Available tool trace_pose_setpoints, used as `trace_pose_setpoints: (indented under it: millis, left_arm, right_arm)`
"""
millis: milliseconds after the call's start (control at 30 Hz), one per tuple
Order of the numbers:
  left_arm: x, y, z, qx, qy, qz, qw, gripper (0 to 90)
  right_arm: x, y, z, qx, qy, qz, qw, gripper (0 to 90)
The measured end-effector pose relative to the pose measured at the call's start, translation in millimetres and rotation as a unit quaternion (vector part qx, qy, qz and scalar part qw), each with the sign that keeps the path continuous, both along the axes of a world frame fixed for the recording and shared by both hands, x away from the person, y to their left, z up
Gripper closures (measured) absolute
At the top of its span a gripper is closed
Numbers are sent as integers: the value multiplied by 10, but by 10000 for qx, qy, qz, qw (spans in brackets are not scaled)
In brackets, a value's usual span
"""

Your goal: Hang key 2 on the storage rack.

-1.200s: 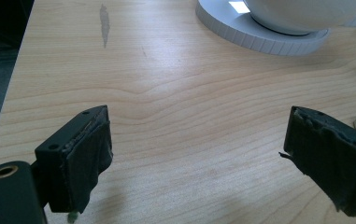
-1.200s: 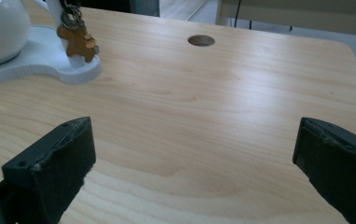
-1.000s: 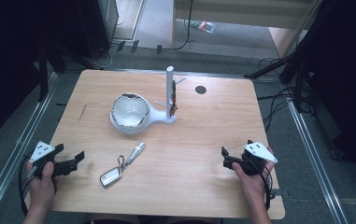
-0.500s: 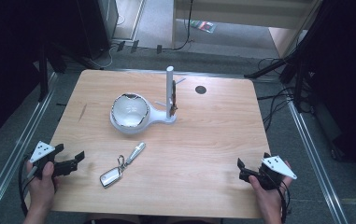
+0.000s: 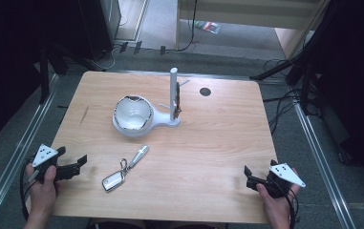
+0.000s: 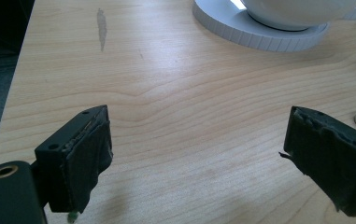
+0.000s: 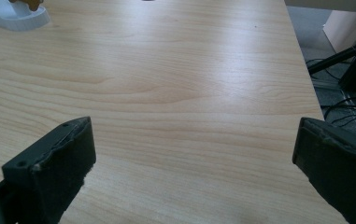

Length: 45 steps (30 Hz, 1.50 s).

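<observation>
Wooden table [image 5: 218, 143], grey floor [image 5: 160, 33], dark room edges

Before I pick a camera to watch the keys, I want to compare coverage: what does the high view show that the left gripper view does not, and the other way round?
High view alone: the whole car key fob with its ring, the white post behind the bowl, the right hand-held gripper, and the person's hands. Left gripper view alone: a close look at the left hand-held gripper pads, standing wide apart over bare wood. Both share the wooden table, the grey smear near its left edge, and the white stand holding the bowl.
</observation>
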<state>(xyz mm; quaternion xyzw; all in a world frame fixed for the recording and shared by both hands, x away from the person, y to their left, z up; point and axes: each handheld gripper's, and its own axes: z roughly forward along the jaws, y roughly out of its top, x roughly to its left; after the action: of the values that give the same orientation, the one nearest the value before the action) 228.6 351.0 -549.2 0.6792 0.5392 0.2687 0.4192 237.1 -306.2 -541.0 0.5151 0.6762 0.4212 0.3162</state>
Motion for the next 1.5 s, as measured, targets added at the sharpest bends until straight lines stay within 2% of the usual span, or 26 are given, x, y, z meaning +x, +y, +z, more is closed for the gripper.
trace_pose_setpoints:
  millis: [100, 233, 400, 500, 633, 767, 867, 967, 1100, 1267, 1300, 1367, 1467, 1500]
  left_arm:
    - [-7, -15, 25, 28, 7, -78, 10000, 82]
    - [7, -68, 61, 40, 132, -326, 9994, 83]
    - [18, -142, 153, 123, 195, -464, 9987, 83]
    - [39, -175, 194, 148, 319, -494, 9982, 83]
    - [56, -250, 249, 296, 495, -655, 9962, 83]
    - [77, -345, 307, 551, 663, -850, 9926, 83]
    - [99, -411, 352, 656, 719, -945, 9908, 83]
    - [156, -480, 386, 914, 894, -1030, 9864, 83]
    - [203, -543, 420, 1115, 1024, -1134, 9819, 83]
    - [238, -622, 460, 1275, 1191, -1282, 9763, 83]
    - [247, -640, 472, 1330, 1240, -1333, 9742, 83]
    - [261, -666, 490, 1421, 1275, -1352, 9723, 83]
    - [290, -694, 507, 1433, 1358, -1370, 9707, 82]
    - [300, -703, 510, 1470, 1411, -1372, 9694, 82]
  right_arm:
    - [0, 10, -5, -16, 8, 21, 10000, 0]
    - [-2, 10, -6, -7, 12, 44, 10000, 0]
    - [-7, 22, -9, -31, 22, 100, 9999, 0]
    - [-6, 19, -9, -18, 29, 128, 9999, 0]
    - [-4, 18, -10, -5, 33, 176, 9998, 0]
    - [-4, 25, -11, -59, 12, 223, 9997, 0]
    - [-5, 32, -12, -85, 17, 233, 9997, 0]
    - [-3, 29, -11, -50, 34, 231, 9997, 0]
    - [-1, 16, -10, 15, 43, 255, 9997, 0]
    - [-3, 13, -11, 60, 50, 287, 9996, 0]
    - [-2, 13, -11, 64, 54, 288, 9996, 0]
    - [-2, 13, -11, 61, 59, 297, 9995, 0]
    - [-2, 13, -12, 59, 65, 312, 9995, 0]
    - [-1, 13, -12, 68, 67, 313, 9995, 0]
